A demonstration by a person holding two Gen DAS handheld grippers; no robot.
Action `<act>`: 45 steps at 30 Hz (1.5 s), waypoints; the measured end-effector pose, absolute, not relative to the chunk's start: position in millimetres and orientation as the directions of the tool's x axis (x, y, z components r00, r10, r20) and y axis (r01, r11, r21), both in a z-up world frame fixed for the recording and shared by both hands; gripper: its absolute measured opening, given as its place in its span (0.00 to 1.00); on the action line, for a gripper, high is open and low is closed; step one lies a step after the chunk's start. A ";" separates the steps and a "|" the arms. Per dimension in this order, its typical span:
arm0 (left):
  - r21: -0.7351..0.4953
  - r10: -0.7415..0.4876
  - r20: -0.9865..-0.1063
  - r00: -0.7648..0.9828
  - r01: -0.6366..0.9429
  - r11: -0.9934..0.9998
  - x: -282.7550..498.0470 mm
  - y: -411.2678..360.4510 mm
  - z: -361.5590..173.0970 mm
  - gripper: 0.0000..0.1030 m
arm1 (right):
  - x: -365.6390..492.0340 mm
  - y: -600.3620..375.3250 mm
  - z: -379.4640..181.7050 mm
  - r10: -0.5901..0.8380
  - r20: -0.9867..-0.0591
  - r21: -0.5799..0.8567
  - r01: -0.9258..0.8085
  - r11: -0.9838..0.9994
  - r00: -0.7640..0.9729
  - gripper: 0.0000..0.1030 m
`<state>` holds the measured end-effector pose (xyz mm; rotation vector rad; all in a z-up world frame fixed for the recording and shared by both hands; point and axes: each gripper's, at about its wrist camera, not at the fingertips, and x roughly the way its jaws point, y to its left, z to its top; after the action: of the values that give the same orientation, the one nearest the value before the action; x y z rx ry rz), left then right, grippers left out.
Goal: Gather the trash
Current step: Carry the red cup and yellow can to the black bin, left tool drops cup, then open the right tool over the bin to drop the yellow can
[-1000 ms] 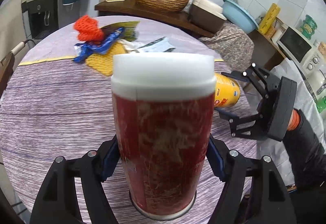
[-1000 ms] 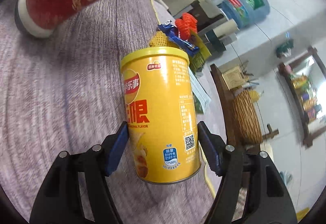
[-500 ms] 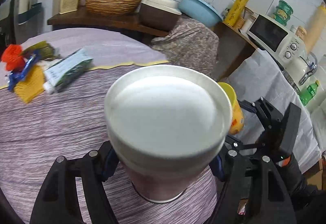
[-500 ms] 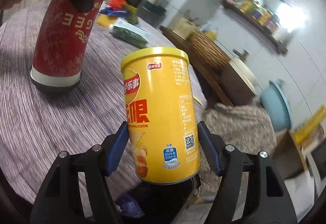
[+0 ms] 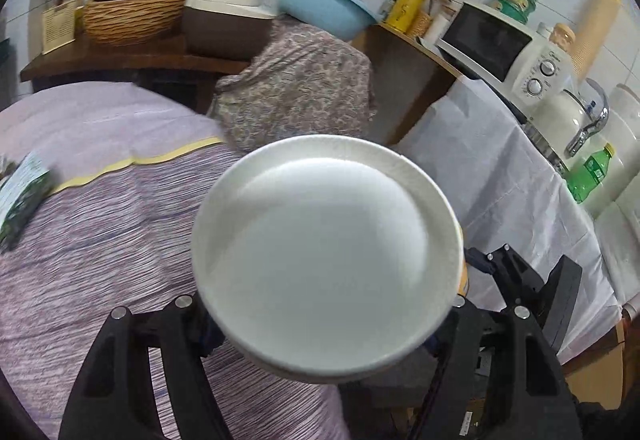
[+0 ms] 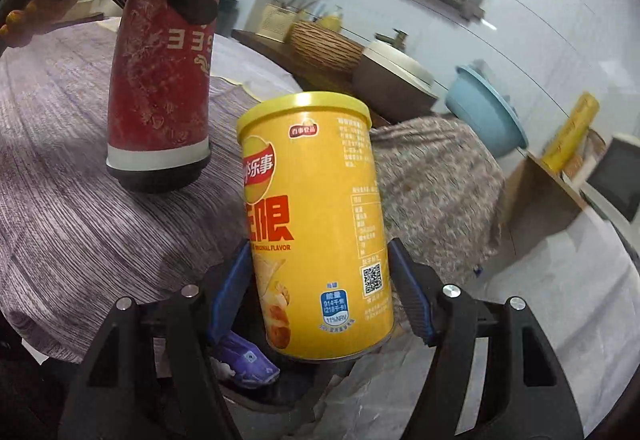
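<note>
Left gripper (image 5: 320, 324) pinches the red canister (image 6: 160, 80) — white lid toward its camera, held above the purple tablecloth (image 5: 100, 248). Right gripper (image 6: 320, 300) clamps the yellow chip can (image 6: 316, 224), upright, at 5 o'clock of the canister — above a dark bin (image 6: 256, 392) holding purple wrapper (image 6: 244, 360).

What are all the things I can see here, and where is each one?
Red canister: one, red with white lid, held in left tongs above the table.
Chip can: one, yellow, held in right tongs.
Table: one, purple cloth.
Wicker basket: one, tan, back shelf.
Basin: one, blue, back.
Microwave: one, white, side counter.
Green bottle: one, by microwave.
Left tongs: black.
Right tongs: black, blue pads.
</note>
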<state>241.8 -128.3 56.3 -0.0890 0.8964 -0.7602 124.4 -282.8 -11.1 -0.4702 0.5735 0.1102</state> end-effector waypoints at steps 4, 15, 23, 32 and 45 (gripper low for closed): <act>-0.379 -0.652 -0.677 0.342 0.598 0.707 245.8 -172.2 52.2 0.69 | 112.5 -312.3 -16.3 -0.084 -0.548 -0.363 -0.146 0.920 0.832 0.66; -0.333 -0.561 -0.793 0.239 0.600 0.727 257.7 -276.4 -30.1 0.69 | 83.8 -367.1 -53.3 -0.210 -0.604 -0.326 0.002 0.946 0.769 0.66; -0.280 -0.427 -0.888 0.170 0.537 0.796 262.3 -298.9 -111.1 0.72 | 81.2 -374.7 -84.0 -0.216 -0.654 -0.301 0.013 0.954 0.725 0.66; -0.263 -0.467 -0.848 0.252 0.564 0.783 245.6 -290.8 -71.1 0.81 | 90.9 -373.9 -98.7 -0.196 -0.681 -0.283 -0.007 0.959 0.705 0.66; -0.196 -0.555 -0.688 0.469 0.616 0.763 195.7 -240.6 24.3 0.94 | 149.3 -320.5 -143.9 -0.077 -0.767 -0.221 -0.150 0.964 0.637 0.66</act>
<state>195.7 -240.6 24.3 0.0830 0.8111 -0.7184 149.3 -320.5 -143.9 -0.2765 0.8828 0.0420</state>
